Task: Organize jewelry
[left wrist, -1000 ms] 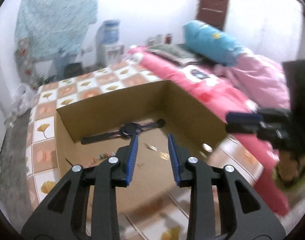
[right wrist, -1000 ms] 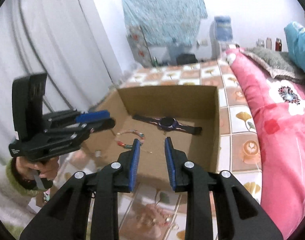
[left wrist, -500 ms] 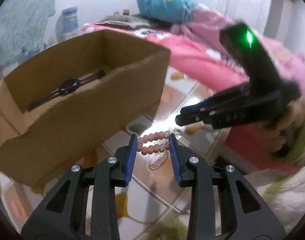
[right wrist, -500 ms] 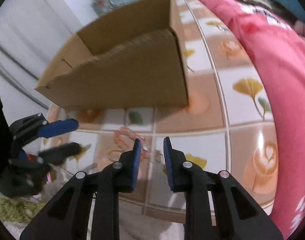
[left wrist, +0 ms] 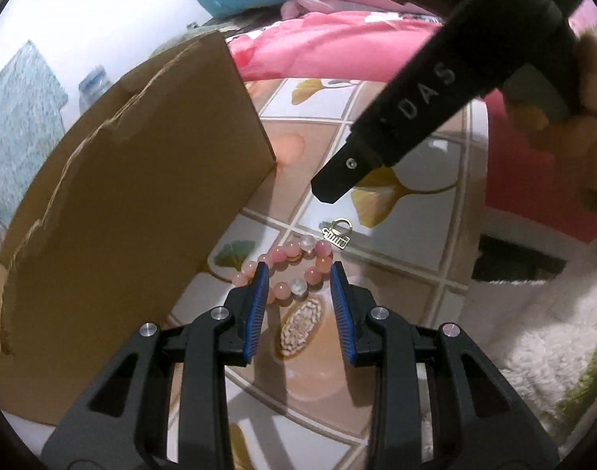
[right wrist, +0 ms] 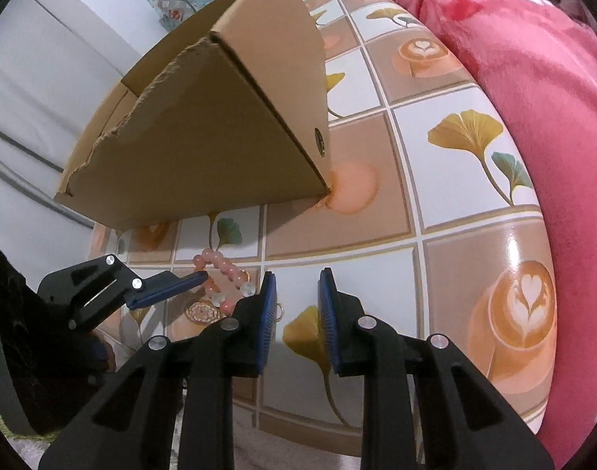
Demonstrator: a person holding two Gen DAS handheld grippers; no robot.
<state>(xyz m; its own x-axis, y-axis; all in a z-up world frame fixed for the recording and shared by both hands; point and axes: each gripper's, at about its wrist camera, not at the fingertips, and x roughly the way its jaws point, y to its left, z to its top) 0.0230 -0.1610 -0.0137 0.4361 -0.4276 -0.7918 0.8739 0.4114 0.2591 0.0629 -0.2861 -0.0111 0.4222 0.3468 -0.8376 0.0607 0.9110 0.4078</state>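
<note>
A pink bead bracelet lies on the tiled tabletop beside the cardboard box. My left gripper is open and straddles the bracelet's near side, low over the table. A small gold charm lies just beyond the beads. My right gripper is open and empty, low over the table right of the bracelet; a small ring peeks out beside its left finger. The left gripper also shows in the right wrist view. The right gripper's body crosses the left wrist view.
The patterned tablecloth covers the table. A pink quilt borders it on the right. A round patterned coaster-like print lies under my left gripper. White fluffy fabric sits at the table's edge.
Both grippers have dropped from above the box down to the tabletop in front of it. My left gripper has closed in around the bead bracelet.
</note>
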